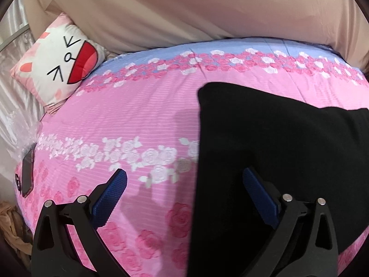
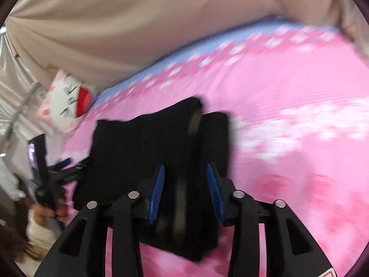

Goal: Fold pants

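- Two grippers working a pair of black pants (image 1: 276,152) on a bed w/ a pink rose-print quilt (image 1: 129,120).
- Right gripper (image 2: 186,192): jaws standing part-way apart, the blue pads (image 2: 156,191) not pressing on anything I can make out. A fold of the pants is lying between them; view is motion-blurred, so contact can't be ruled out fully. Reading it as letting go after laying a fold down.
- Left gripper (image 1: 185,192): jaws spread wide, nothing clamped. One finger is hanging over bare quilt, the other over the pants' near edge, probably waiting to catch or smooth that side.
- Pants are lying as a compact dark block, already doubled by the look of it, on the quilt near the bed's front, well apart from the cartoon-face pillow (image 1: 62,62).
- In the right wrist view a person's hand (image 2: 46,213) is gripping the left tool's handle off to the side.
- A phone (image 1: 27,175) is sitting at the quilt's edge, clear of the folding area.
- Beige curtain (image 1: 184,7) is hanging behind the bed.
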`<state>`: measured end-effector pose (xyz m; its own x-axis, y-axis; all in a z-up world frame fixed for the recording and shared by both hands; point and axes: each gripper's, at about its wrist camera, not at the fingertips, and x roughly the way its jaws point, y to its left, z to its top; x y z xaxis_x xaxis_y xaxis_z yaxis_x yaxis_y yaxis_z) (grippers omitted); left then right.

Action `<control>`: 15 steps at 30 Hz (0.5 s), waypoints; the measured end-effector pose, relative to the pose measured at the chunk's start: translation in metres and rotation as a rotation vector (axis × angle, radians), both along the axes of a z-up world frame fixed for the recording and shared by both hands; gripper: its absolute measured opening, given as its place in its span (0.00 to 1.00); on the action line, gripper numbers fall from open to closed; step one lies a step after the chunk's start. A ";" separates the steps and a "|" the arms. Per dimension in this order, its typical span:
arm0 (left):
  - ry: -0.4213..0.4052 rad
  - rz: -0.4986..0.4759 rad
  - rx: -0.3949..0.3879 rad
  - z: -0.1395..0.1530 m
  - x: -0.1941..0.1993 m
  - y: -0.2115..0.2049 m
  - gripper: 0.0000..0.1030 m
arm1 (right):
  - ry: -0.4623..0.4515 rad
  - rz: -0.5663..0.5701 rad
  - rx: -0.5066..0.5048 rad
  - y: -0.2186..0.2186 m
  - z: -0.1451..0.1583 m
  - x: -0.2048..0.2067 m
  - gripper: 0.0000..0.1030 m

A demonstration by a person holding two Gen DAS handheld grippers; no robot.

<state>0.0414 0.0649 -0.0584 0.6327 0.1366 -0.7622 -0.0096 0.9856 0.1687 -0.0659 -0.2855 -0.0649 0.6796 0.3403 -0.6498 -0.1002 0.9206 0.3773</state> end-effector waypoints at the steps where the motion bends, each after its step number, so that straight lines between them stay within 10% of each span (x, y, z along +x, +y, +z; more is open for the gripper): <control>1: 0.004 -0.001 -0.017 0.003 -0.003 0.004 0.95 | 0.017 -0.005 -0.002 -0.004 -0.003 -0.008 0.39; 6: 0.024 -0.052 -0.070 0.011 -0.024 0.000 0.95 | 0.100 -0.013 -0.147 0.009 -0.028 -0.043 0.39; 15: 0.049 -0.154 -0.068 0.009 -0.055 -0.026 0.95 | -0.051 0.020 -0.506 0.074 -0.032 -0.053 0.49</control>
<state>-0.0138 0.0386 -0.0489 0.6043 -0.0120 -0.7967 0.1493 0.9839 0.0985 -0.1186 -0.2119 -0.0971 0.7110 0.0050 -0.7031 -0.1267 0.9845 -0.1211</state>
